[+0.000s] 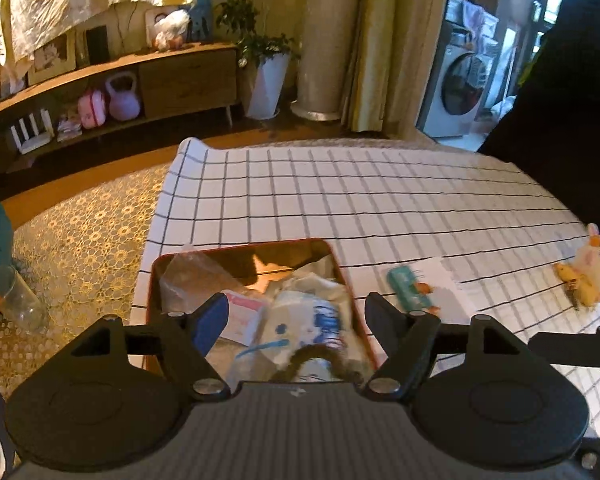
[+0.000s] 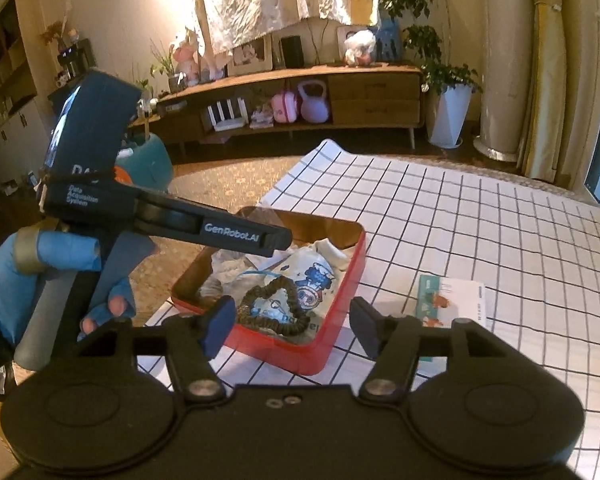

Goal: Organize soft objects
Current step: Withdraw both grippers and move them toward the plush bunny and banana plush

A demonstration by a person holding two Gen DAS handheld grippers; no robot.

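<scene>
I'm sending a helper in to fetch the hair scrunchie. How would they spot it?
Find the table with the checked cloth, then the red tin near its corner. The scrunchie lies on top of the printed pouches in it: a dark, ruffled fabric loop, the only ring-shaped thing there.

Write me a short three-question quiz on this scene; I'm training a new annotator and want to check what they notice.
1. True or false: the scrunchie lies inside the red box.
2. Which soft thing sits on the cloth outside the box?
A. plush toy
B. a folded towel
C. a knitted hat
3. Fill in: the fingers of the left gripper and the right gripper are both ____, with nothing gripped.

Key: 1 true; 2 A; 3 open.
</scene>
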